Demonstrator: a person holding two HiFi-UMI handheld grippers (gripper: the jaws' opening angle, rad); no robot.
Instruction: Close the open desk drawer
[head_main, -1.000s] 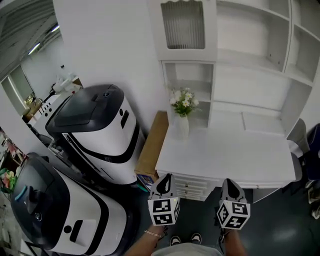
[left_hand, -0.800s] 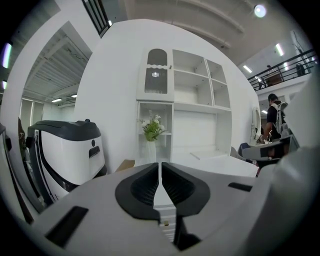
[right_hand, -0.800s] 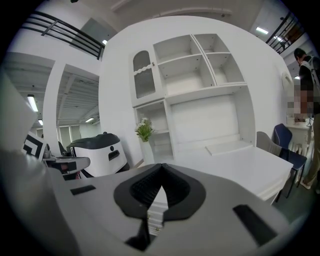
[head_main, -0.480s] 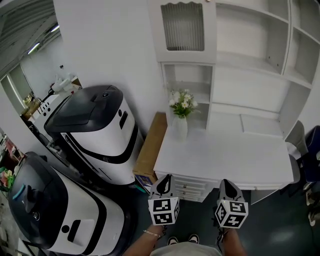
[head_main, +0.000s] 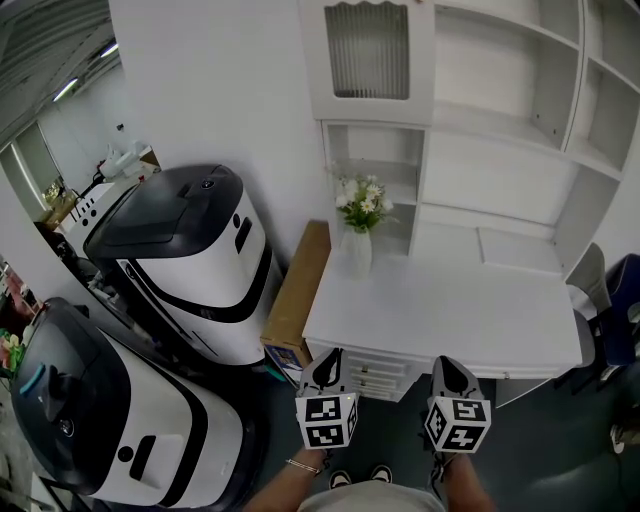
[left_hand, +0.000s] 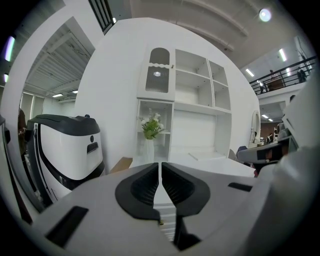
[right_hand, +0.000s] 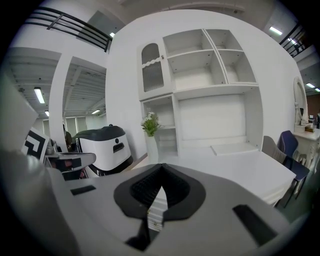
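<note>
Grippers both clenched on nothing, left gripper and right gripper side by side, hovering low in front of white desk, drawers under its front edge, showing between the two

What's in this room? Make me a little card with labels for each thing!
desk: white wooden desk with tall shelf unit
on desk: white vase of white flowers, back left corner
beside desk: flat brown cardboard box, at its left side
drawers: white drawer stack, under the desk's left front
left hand-held gripper: jaws together, empty
right hand-held gripper: jaws together, empty
room's left: big white-and-black machine, second similar machine nearer
</note>
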